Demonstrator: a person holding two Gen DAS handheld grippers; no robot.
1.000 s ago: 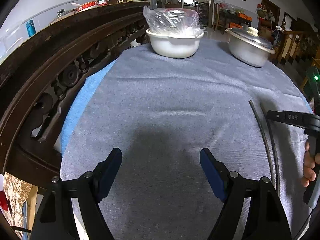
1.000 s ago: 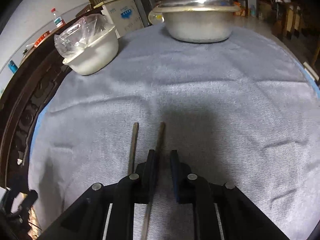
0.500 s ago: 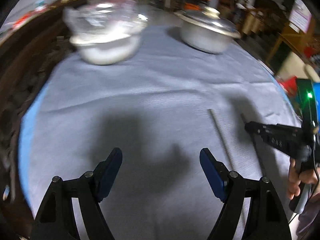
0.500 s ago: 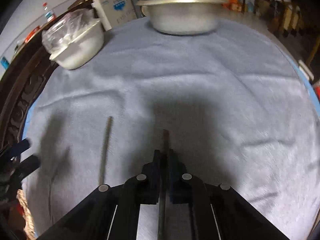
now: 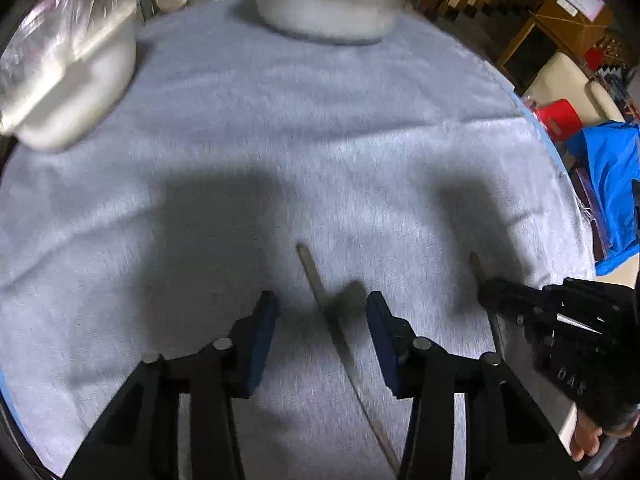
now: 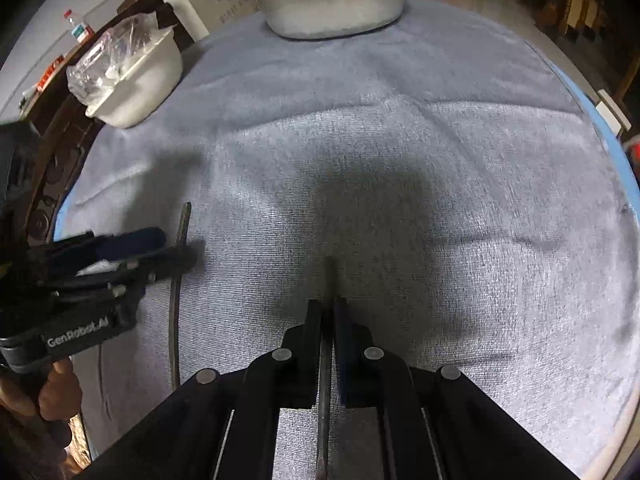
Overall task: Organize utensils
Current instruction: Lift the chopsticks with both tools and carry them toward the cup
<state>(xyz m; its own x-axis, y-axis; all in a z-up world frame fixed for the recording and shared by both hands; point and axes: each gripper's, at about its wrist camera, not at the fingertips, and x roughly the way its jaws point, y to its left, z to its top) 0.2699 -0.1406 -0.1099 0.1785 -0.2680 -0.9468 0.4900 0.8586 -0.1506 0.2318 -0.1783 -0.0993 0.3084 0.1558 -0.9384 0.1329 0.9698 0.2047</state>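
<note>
Right gripper (image 6: 328,308) fingers clamped on one chopstick (image 6: 325,380), bottom centre. Left gripper (image 5: 320,312) fingers have just been closing, straddling the second chopstick (image 5: 320,292) on the worktop (image 5: 360,140), not pinching — probably to pair them.

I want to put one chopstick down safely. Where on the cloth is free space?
The cloth is bare across its middle and right side, between the metal pot and the right gripper. The left is crowded: the left gripper straddles the second chopstick, below the white bowl.
</note>
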